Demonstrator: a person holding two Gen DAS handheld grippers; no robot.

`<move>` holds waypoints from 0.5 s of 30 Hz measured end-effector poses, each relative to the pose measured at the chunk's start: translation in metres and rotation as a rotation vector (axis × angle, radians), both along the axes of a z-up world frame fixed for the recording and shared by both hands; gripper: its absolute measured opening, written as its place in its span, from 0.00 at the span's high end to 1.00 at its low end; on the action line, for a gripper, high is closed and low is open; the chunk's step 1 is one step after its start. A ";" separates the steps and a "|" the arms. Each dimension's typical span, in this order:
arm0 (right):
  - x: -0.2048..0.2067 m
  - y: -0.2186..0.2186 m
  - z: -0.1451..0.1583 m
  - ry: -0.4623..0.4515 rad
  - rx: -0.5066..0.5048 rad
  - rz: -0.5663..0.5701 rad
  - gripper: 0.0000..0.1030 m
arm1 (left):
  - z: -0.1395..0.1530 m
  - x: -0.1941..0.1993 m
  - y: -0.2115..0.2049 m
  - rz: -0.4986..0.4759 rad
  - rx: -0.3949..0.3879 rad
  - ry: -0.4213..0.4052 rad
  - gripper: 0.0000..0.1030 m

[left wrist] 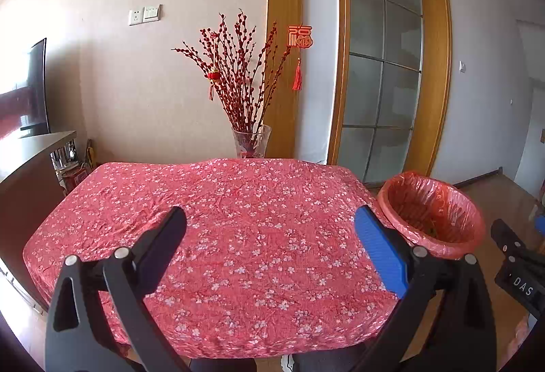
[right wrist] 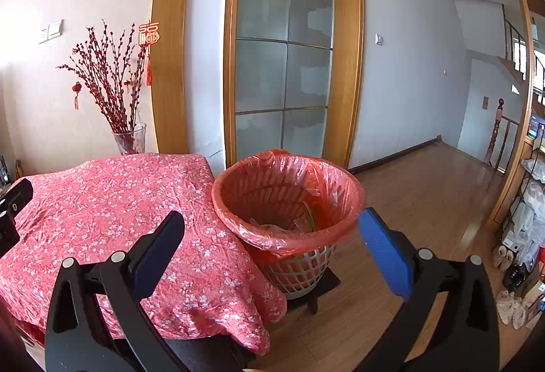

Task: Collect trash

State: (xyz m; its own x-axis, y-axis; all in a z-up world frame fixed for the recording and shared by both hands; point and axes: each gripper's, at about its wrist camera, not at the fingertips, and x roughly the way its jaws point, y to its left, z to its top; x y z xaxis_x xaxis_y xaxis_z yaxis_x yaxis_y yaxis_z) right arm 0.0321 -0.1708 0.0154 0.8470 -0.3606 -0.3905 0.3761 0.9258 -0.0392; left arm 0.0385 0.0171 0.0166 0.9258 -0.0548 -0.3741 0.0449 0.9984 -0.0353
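A white lattice trash basket (right wrist: 299,269) lined with an orange-red plastic bag (right wrist: 289,195) stands on a dark stool just right of the table; crumpled wrappers lie inside it. It also shows in the left wrist view (left wrist: 432,212). My left gripper (left wrist: 270,218) is open and empty above the table's red floral cloth (left wrist: 218,235). My right gripper (right wrist: 272,222) is open and empty, held in front of the basket's near rim. No trash shows on the cloth. The right gripper's body (left wrist: 517,263) shows at the left wrist view's right edge.
A glass vase (left wrist: 251,142) with red branches stands behind the table's far edge. A dark cabinet (left wrist: 27,188) is at the left. A frosted glass door (right wrist: 282,58) is behind the basket. Wooden floor (right wrist: 425,201) spreads right, with a shelf of bags and slippers (right wrist: 524,235).
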 end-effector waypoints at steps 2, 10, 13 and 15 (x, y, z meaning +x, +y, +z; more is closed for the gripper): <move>-0.001 0.000 -0.002 0.005 -0.008 -0.009 0.02 | -0.002 -0.001 0.000 0.000 0.001 0.004 0.06; -0.004 0.000 -0.008 0.027 -0.011 -0.021 0.02 | -0.008 -0.003 -0.005 0.007 0.017 0.022 0.06; -0.004 0.000 -0.010 0.037 -0.004 -0.022 0.02 | -0.010 -0.004 -0.006 0.006 0.020 0.031 0.06; -0.004 0.000 -0.012 0.043 0.000 -0.023 0.02 | -0.011 -0.004 -0.007 0.006 0.021 0.037 0.06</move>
State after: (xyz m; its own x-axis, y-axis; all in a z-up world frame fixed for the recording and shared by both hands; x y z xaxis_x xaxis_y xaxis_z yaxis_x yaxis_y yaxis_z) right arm 0.0276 -0.1710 0.0039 0.8209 -0.3798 -0.4265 0.3951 0.9169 -0.0563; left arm 0.0342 0.0104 0.0052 0.9115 -0.0411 -0.4092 0.0377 0.9992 -0.0162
